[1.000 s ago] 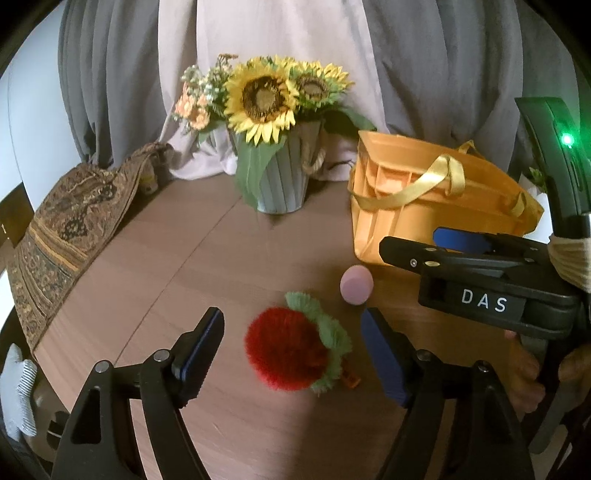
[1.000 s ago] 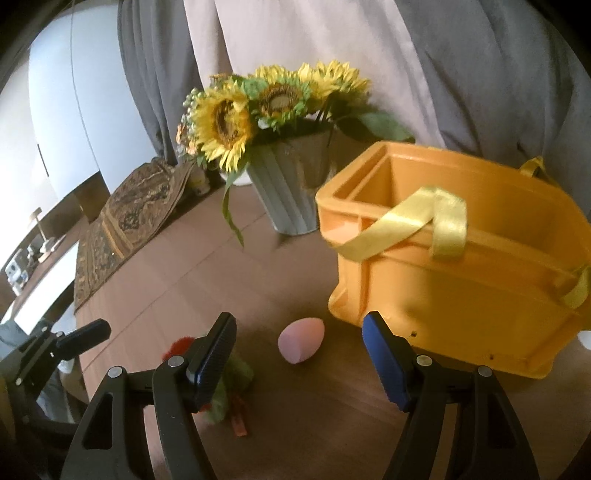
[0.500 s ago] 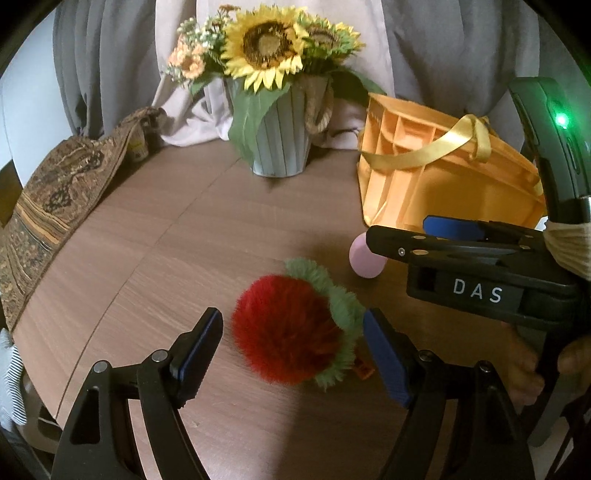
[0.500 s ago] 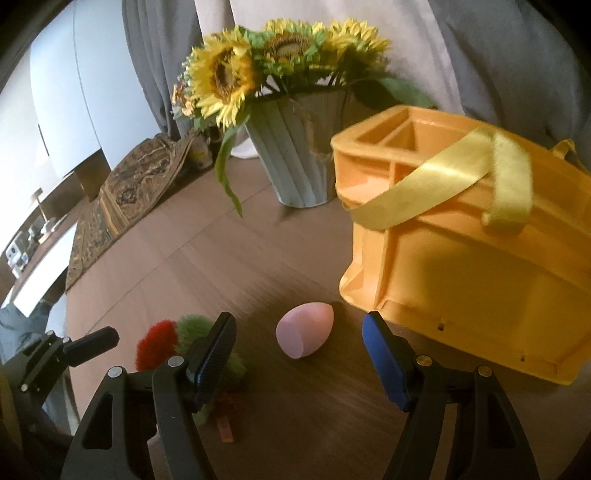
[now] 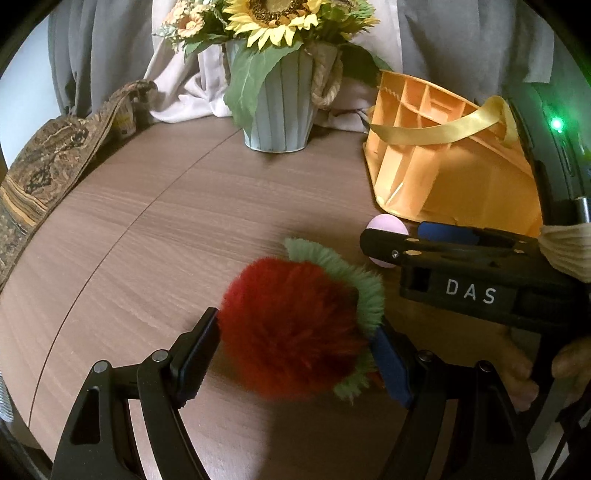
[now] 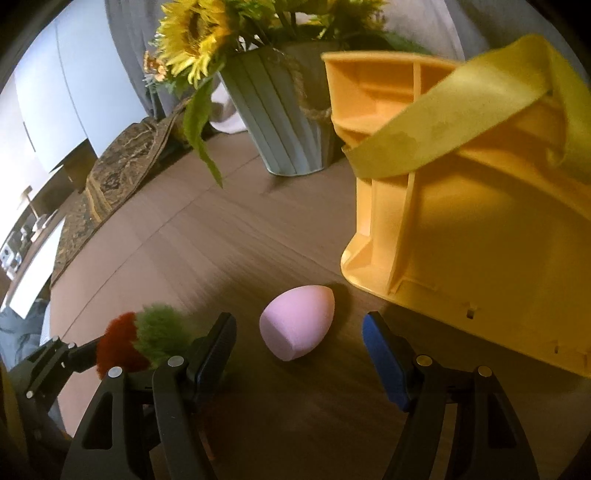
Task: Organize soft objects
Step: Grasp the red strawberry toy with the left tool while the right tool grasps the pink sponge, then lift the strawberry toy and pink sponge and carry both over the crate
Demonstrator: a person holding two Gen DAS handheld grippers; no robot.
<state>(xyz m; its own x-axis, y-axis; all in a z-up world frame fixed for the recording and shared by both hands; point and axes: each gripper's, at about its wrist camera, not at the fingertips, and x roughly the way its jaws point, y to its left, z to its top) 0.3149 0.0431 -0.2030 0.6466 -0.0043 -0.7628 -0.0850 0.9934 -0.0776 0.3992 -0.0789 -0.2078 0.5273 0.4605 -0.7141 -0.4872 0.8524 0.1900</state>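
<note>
- On the wooden table [image 5: 155, 236], toward its near edge, our left gripper [image 5: 295, 347] has its two fingers spread to either side of a furry red pompom [image 5: 291, 332] with a green fringe; the pads sit right against the fur, but we cannot tell whether they press it.
- Just beyond the pompom, toward the right side of the table, lies a pink egg-shaped makeup sponge [image 6: 297, 326], on its side on the wood.
- Our right gripper [image 6: 299, 347] is unclenched, one finger on each side of the sponge and clear of it.
- Beside the sponge, at the right of the table, stands an orange plastic crate [image 5: 443, 173] with inner dividers and a yellow ribbon handle [image 6: 454, 107]; in the right wrist view the sponge lies near its lower corner, apart from it.
- Toward the far edge we see a pale ribbed vase [image 5: 277, 110] of sunflowers [image 5: 273, 14], with grey curtains [image 5: 103, 48] behind.
- Along the left edge a patterned woven cloth [image 5: 48, 162] drapes over the rim.
</note>
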